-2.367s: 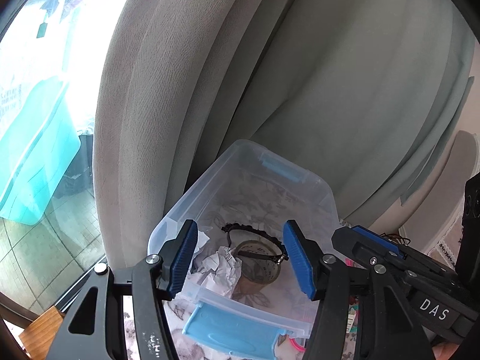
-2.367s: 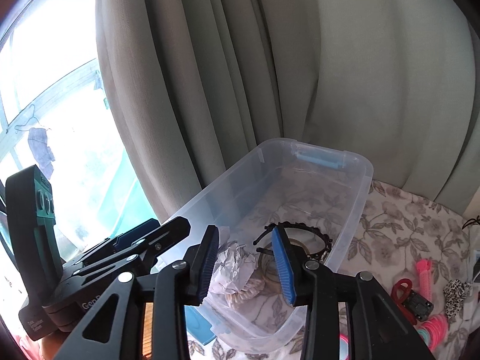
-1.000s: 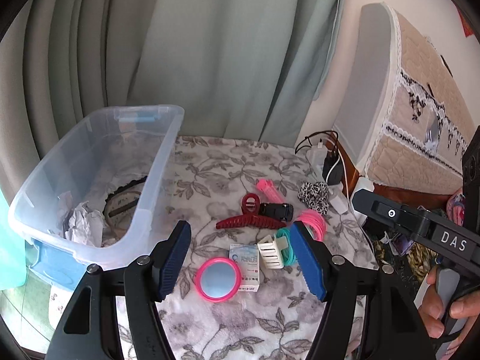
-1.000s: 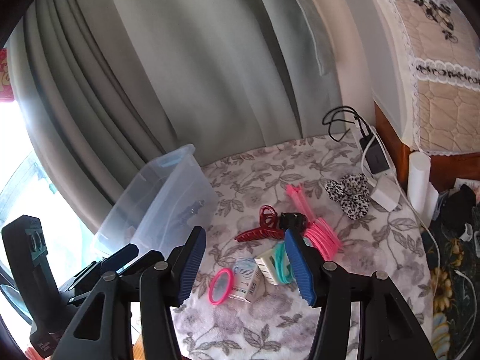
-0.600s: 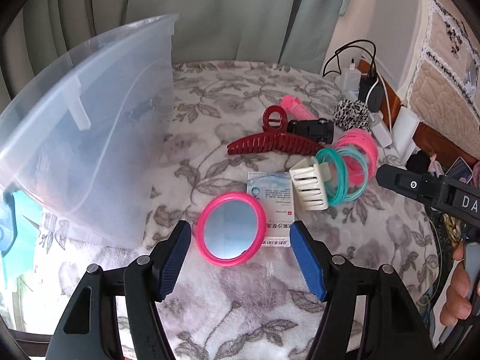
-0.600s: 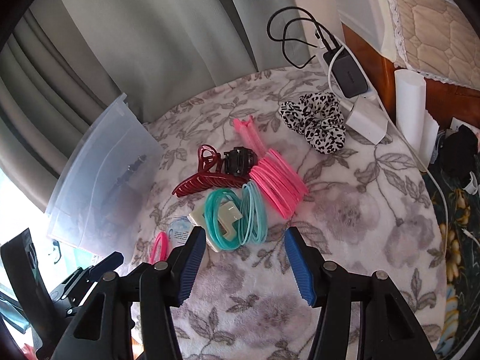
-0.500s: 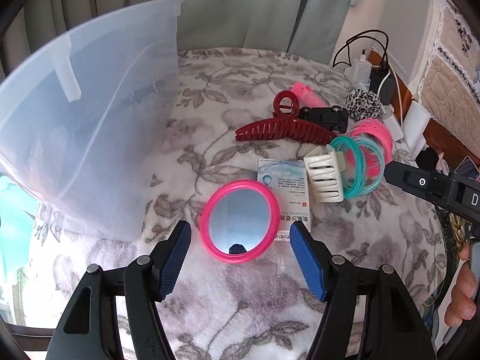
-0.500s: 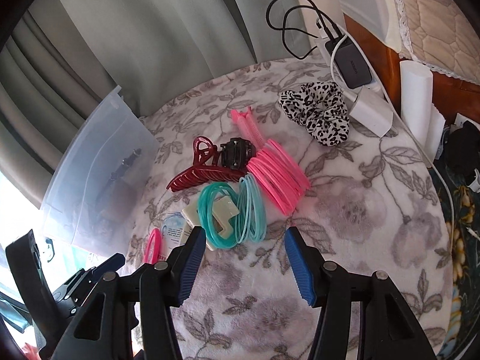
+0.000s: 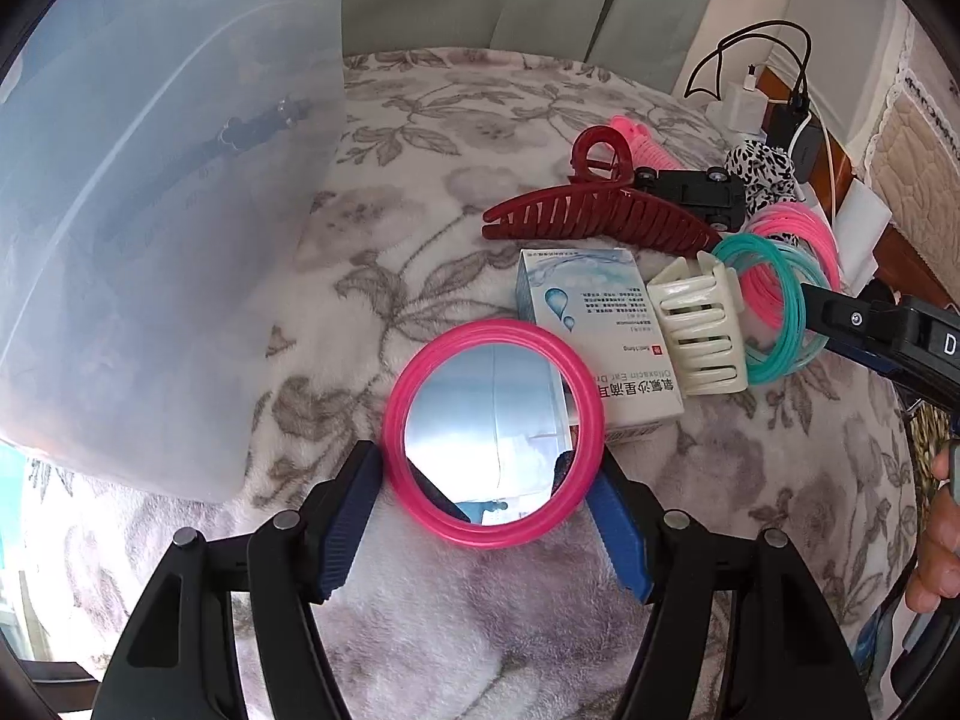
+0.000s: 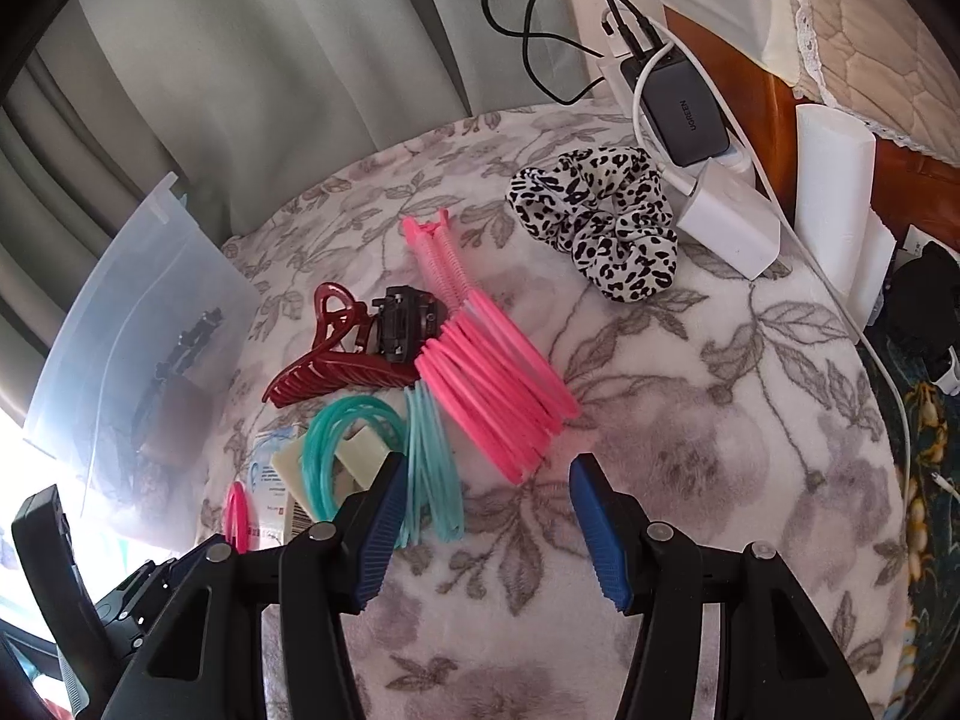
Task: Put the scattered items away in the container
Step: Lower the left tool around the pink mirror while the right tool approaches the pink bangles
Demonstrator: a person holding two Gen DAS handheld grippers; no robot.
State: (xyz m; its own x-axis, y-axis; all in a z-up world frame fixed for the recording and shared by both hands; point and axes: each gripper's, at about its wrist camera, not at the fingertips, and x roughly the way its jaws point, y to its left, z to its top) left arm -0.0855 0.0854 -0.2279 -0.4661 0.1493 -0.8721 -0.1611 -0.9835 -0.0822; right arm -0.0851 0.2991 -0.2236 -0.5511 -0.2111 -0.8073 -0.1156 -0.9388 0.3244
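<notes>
A round pink-rimmed mirror lies on the flowered cloth, leaning on a small white and blue box. My left gripper is open, its tips on either side of the mirror's rim, close to it. Behind lie a cream claw clip, a red claw clip, teal rings and pink rings. My right gripper hangs open just before the near ends of both ring bundles, with nothing between its fingers. The clear plastic bin stands to the left.
A leopard scrunchie, a black toy car and a pink roller lie further back. Chargers and cables crowd the far right edge. A person's hand shows at the right of the left wrist view.
Both grippers left the bin, swung right and sank toward the cloth. The mirror now lies between the left tips, and the rings lie close before the right tips. Neither opening changed.
</notes>
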